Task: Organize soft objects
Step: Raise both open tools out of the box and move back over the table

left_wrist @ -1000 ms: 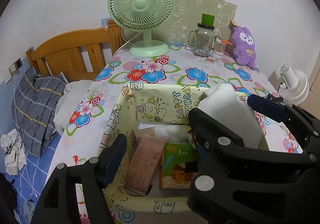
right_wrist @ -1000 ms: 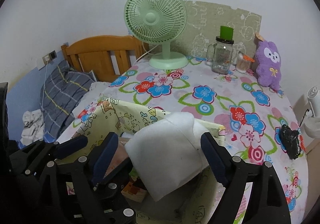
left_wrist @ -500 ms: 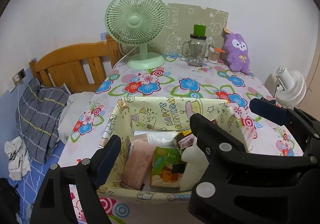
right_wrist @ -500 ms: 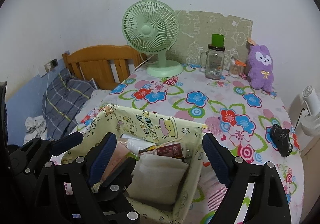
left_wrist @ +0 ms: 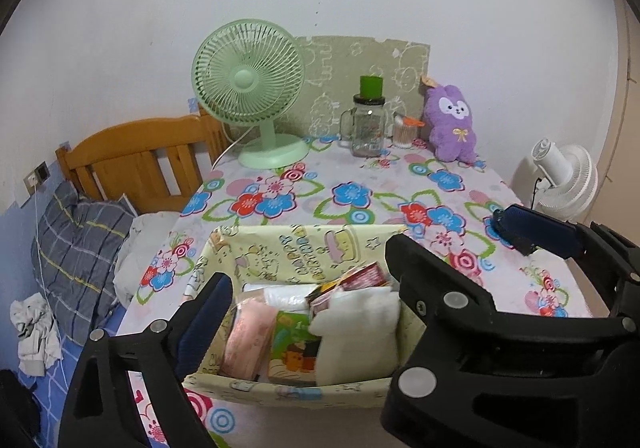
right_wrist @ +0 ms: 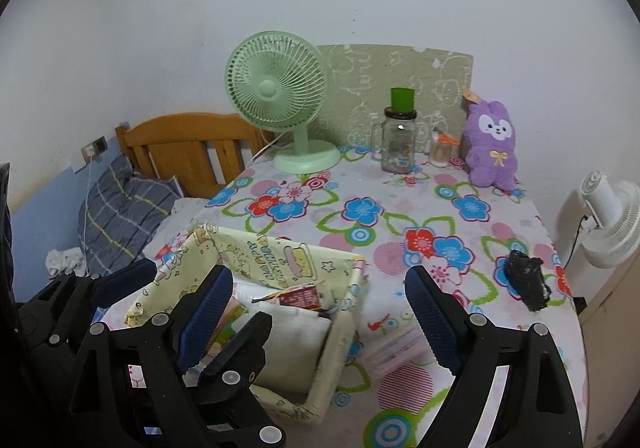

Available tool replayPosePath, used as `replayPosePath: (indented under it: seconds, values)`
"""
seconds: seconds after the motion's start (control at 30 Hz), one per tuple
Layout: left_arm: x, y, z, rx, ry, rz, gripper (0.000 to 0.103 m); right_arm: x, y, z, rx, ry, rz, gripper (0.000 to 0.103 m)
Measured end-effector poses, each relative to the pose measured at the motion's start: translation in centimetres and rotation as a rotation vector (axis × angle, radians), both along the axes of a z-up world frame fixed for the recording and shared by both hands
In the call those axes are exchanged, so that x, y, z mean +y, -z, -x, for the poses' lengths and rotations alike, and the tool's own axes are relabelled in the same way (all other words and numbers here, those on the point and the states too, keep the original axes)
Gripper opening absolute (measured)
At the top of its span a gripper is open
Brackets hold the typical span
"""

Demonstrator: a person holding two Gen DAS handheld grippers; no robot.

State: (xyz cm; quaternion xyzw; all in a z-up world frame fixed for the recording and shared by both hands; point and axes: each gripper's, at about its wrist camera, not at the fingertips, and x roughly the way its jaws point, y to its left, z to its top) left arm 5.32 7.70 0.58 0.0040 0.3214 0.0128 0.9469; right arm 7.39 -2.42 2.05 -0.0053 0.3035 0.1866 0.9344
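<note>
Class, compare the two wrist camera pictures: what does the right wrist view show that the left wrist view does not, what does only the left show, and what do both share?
Only the right wrist view shows the black crumpled item lying on the flowered tablecloth, to the right of the basket.

Only the left wrist view shows the pink packet inside the basket, with the green picture packet clear beside it.

Both share the yellow fabric basket, the white soft pack in it, the green fan, the glass jar and the purple plush.
</note>
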Motion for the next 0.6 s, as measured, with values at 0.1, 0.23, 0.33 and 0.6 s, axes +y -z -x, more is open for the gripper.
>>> replayPosePath:
  seconds: [0.1,0.23,0.33,0.6]
  values:
    - [-1.0,-0.3,0.3,-0.009,0.002,0.002,0.096,-1.0,-0.4,0.4,-0.009,0.019,0.002,0.090]
    - [-2.2,-0.8,0.7,-0.024,0.015,0.006,0.097,-2.4,-0.8,1.0,-0.023,0.035,0.008,0.090]
    - [-3.1,-1.2,1.0,-0.036,0.028,0.008,0.098,-3.4,-1.2,1.6,-0.036,0.050,0.009,0.091]
    - [-5.6,-1.9,1.6,-0.051,0.064,0.016,0.100,-6.0,-2.0,2.6,-0.063,0.093,0.009,0.093]
